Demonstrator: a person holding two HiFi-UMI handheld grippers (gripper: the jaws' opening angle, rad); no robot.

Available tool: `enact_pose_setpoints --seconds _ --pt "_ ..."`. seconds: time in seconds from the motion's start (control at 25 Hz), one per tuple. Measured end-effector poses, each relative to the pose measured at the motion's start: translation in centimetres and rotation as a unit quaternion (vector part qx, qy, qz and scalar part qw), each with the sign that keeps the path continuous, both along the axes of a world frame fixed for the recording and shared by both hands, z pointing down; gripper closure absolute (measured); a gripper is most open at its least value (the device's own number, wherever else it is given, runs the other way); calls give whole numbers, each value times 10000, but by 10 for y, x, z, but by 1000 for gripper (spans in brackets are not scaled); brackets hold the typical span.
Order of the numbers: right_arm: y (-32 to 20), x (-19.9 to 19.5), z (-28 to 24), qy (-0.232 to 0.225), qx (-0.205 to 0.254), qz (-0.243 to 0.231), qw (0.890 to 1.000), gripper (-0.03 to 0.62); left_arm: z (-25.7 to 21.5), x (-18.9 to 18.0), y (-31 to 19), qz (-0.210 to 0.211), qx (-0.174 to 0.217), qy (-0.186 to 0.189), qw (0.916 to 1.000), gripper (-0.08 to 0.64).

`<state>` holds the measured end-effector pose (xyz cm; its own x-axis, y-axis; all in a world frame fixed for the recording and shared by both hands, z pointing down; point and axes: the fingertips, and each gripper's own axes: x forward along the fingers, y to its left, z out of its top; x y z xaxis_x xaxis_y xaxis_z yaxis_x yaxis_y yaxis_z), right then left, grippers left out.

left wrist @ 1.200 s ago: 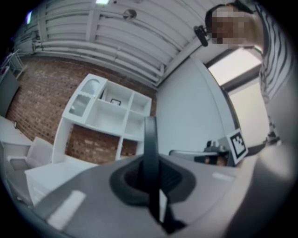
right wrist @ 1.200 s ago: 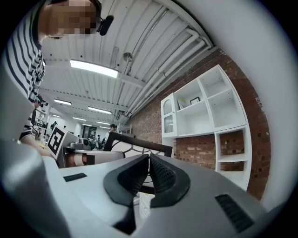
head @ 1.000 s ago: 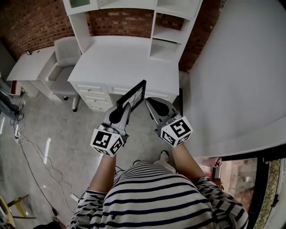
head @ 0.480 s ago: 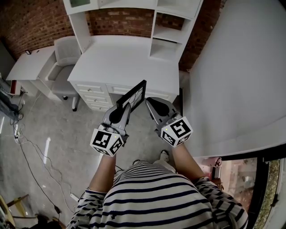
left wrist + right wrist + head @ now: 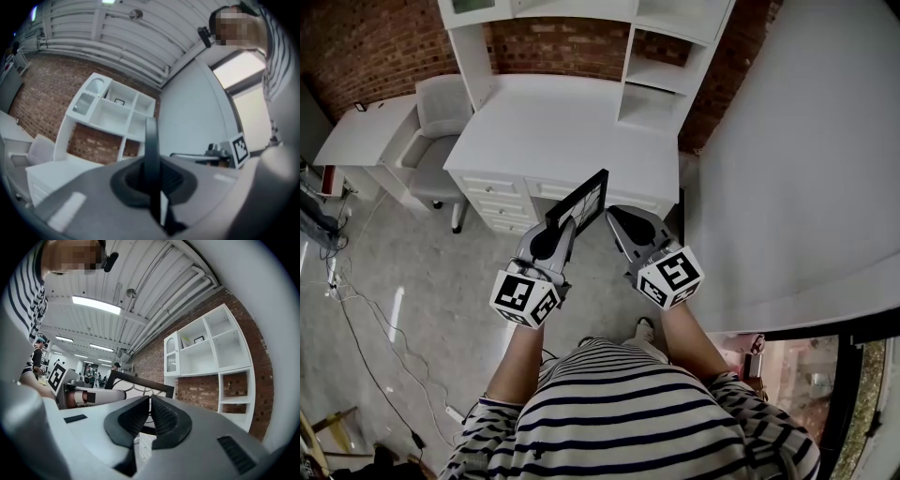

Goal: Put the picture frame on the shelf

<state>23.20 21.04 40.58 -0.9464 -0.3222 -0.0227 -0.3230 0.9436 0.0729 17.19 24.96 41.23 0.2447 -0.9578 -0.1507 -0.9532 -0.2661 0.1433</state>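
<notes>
Black-edged picture frame (image 5: pixel 581 200), patterned pale insert, one item: carried in the air in front of the white desk, over the floor and short of the tabletop (image 5: pixel 562 122), well apart from the shelf unit (image 5: pixel 661 70) that stands on the tabletop's far side. Left gripper (image 5: pixel 563 225): fingers clamped on one edge of the frame, which rises between them and shows edge-on in the left gripper view. Right gripper (image 5: pixel 615 215): fingers together, nothing between them, just beside the frame and not touching it. Handling note, as a judgement: a single-edge grip lets a flat panel swing, so the lift over the tabletop should be slow with the frame upright. The right gripper could steady the free side. The bottom edge should land on a shelf board and the frame lean back against the rear wall before the fingers part. Shelf unit, white, several open compartments. In the right gripper view an upper compartment holds a small dark-framed item (image 5: pixel 199 339) with a pale leaning thing beside it, too small to name. A glazed door (image 5: pixel 171 357) closes the compartment next to it, contents unclear. The other open compartments show nothing in them, so any of these would take the frame. Desk drawers (image 5: pixel 502 199): closed, contents hidden. Grey chair (image 5: pixel 436 131): beside the desk, left.
</notes>
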Motion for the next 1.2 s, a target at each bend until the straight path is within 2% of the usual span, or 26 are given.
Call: enact_pose_setpoints --seconds 0.76,1.2 --pt "-8 -30 4 169 -10 -183 9997 583 10 -41 -3 -215 -88 157 9996 543" --pt "-63 -57 6 160 -139 -398 9990 583 8 -58 -51 -214 -204 160 9994 543"
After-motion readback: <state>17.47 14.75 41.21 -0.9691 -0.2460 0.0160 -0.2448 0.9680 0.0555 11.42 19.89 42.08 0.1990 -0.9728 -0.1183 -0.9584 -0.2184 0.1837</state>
